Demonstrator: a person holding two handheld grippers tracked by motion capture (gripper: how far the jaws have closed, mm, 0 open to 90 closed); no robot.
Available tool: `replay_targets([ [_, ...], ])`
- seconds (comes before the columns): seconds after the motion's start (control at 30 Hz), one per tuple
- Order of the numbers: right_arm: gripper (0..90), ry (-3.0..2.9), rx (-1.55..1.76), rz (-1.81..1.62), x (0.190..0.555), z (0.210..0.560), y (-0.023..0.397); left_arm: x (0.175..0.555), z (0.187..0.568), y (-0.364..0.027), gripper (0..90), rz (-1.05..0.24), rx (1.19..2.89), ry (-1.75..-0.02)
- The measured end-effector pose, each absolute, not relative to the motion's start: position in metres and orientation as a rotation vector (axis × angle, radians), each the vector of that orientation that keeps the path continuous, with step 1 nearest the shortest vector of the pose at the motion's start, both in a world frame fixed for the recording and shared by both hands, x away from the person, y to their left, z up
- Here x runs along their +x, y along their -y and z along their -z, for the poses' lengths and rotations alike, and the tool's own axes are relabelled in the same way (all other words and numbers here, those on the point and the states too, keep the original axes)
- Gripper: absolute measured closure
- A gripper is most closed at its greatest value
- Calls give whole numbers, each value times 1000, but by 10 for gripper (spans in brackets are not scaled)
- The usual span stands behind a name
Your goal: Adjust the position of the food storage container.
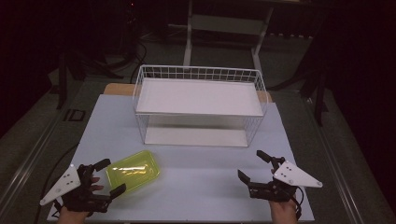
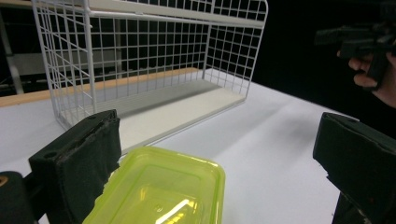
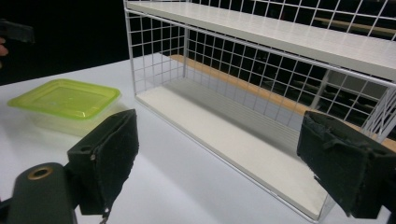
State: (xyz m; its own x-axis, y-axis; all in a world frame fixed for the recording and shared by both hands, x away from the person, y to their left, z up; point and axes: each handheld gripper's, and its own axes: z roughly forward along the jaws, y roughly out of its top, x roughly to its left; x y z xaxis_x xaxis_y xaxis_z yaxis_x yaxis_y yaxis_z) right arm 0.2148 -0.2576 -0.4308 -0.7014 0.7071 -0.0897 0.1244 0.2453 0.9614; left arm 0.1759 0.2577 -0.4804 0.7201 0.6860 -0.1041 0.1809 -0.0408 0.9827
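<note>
Yellow-green lidded plastic container (image 1: 133,171) lying flat on the white tabletop (image 1: 201,177), near the front left corner, well short of the white wire shelf rack (image 1: 200,105) standing farther back. Left tool (image 1: 106,178) spread wide just beside it, one jaw past the container's near left corner, the other off its front edge; nothing clamped, pads clear of the plastic as far as can be told. Right tool (image 1: 254,167) spread wide too, hanging over bare tabletop well apart from the container, holding nothing.

Likely light: thin translucent plastic, apparently nothing inside. Probably stiff along the rim but springy across the lid's middle, and glossy, so prone to slip under a light pinch. Best taken across a short side or at a corner, pads over the lid rim (image 2: 173,154) and under the lip, rather than across the flat of the lid. Shallow body, so little height to bite on from the side; a low, level approach looks needed.

Container's near end cut off at the bottom of the left gripper view, partly behind the left jaw. Contents hard to judge through the glare on the lid. Whether the lid is snapped down all round cannot be told. Rack's lower shelf (image 3: 233,135) shadowed from above.
</note>
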Motion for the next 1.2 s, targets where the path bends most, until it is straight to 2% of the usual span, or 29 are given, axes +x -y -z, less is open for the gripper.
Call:
replay_targets([
  [0.33, 128, -1992, 765, -1494, 214, 426, 252, 172, 466, -258, 18, -462, 1573, -723],
  [0.5, 128, -1988, 773, -1499, 216, 424, 251, 179, 459, -268, 18, -392, 1590, -747],
  [0.67, 128, -1996, 782, -1501, 217, 423, 251, 181, 457, -282, 19, -441, 1615, -794],
  [0.77, 128, -2000, 783, -1502, 217, 423, 250, 180, 459, -290, 59, -467, 1621, -819],
  [0.83, 128, -2002, 783, -1506, 217, 423, 250, 180, 461, -297, 148, -477, 1630, -842],
  [0.93, 128, -2003, 778, -1513, 217, 422, 250, 181, 465, -302, 170, -469, 1643, -868],
  [0.97, 128, -2007, 779, -1520, 217, 422, 250, 181, 467, -305, 258, -470, 1652, -868],
  [1.2, 128, -2013, 786, -1520, 219, 424, 250, 181, 483, -317, 462, -455, 1723, -941],
])
